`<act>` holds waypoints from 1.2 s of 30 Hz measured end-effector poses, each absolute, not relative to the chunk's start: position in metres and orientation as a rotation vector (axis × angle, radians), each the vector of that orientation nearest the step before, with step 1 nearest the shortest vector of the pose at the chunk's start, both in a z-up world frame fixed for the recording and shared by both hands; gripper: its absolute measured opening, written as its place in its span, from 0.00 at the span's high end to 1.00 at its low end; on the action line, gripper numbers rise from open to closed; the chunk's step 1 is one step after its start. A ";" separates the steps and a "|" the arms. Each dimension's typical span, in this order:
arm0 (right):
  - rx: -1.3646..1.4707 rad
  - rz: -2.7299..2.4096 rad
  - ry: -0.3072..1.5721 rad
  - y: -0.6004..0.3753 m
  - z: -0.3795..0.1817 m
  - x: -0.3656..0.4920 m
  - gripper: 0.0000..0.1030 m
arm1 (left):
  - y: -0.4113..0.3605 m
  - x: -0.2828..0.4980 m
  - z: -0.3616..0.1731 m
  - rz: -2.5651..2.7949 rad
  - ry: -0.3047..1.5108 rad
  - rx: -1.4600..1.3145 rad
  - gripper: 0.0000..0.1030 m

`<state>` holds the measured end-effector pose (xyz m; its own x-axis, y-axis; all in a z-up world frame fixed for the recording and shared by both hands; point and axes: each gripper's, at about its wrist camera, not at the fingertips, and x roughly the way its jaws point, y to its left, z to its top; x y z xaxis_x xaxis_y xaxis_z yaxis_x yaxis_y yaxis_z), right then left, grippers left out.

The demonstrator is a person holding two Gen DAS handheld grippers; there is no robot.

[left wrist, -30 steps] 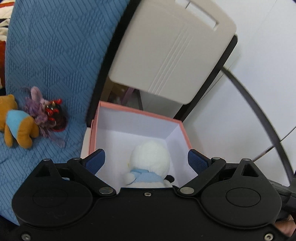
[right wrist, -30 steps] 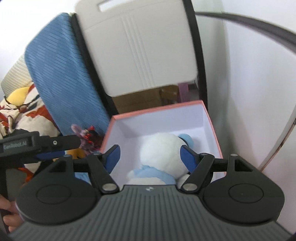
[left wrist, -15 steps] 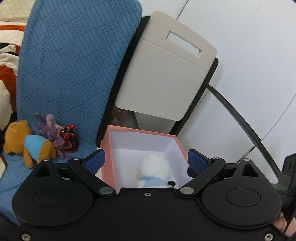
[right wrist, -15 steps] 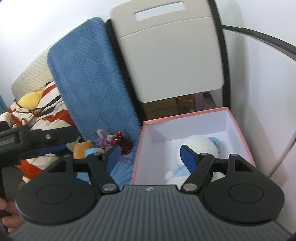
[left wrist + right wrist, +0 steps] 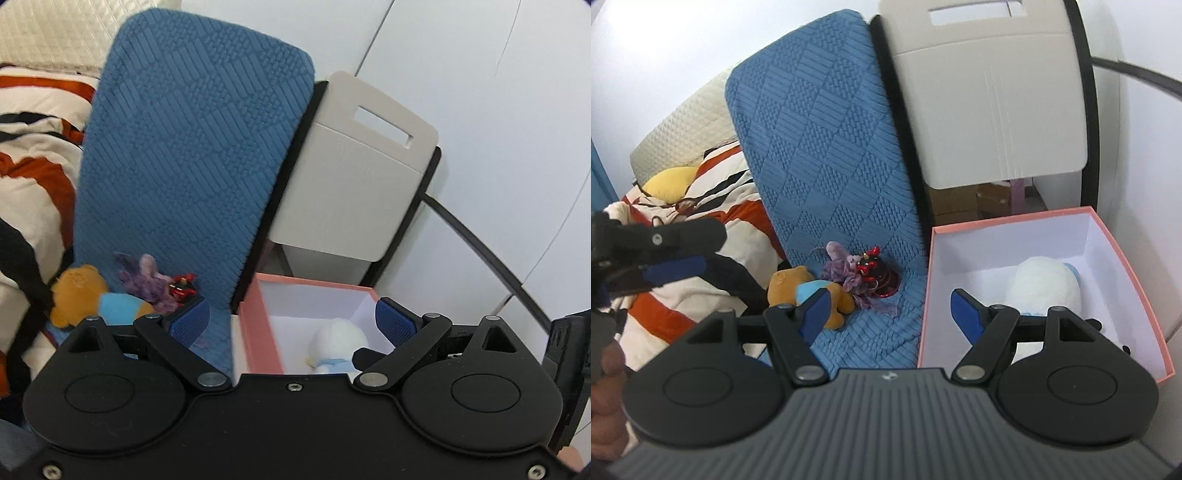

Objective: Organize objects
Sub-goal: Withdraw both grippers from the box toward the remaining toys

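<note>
White plush [image 5: 1047, 284] lying inside the pink box [image 5: 1123, 258], both tongs gaping with nothing between them.

The box is sitting just beside the blue cushion [image 5: 827, 147], where a brown bear [image 5: 809, 291] is lying against a purple flower [image 5: 846, 273] and a red trinket [image 5: 871, 264] (too tangled to tell apart well). The right gripper [image 5: 890, 314] is hanging over the cushion's edge; the left gripper [image 5: 291, 325] is hovering above the box rim, a beige chair [image 5: 354, 173] standing behind.
</note>
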<state>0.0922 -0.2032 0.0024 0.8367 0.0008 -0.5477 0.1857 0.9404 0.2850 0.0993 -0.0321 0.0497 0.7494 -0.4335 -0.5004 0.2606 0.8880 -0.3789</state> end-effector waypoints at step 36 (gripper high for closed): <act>0.339 -0.102 0.639 -0.123 -0.063 0.134 0.00 | 0.076 0.107 -0.042 -0.231 0.598 -0.303 0.01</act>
<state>0.1338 -0.1232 -0.0626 0.7999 0.0107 -0.6000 0.1967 0.9399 0.2789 0.1072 0.0762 -0.0423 0.8027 -0.2993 -0.5158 0.1255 0.9303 -0.3446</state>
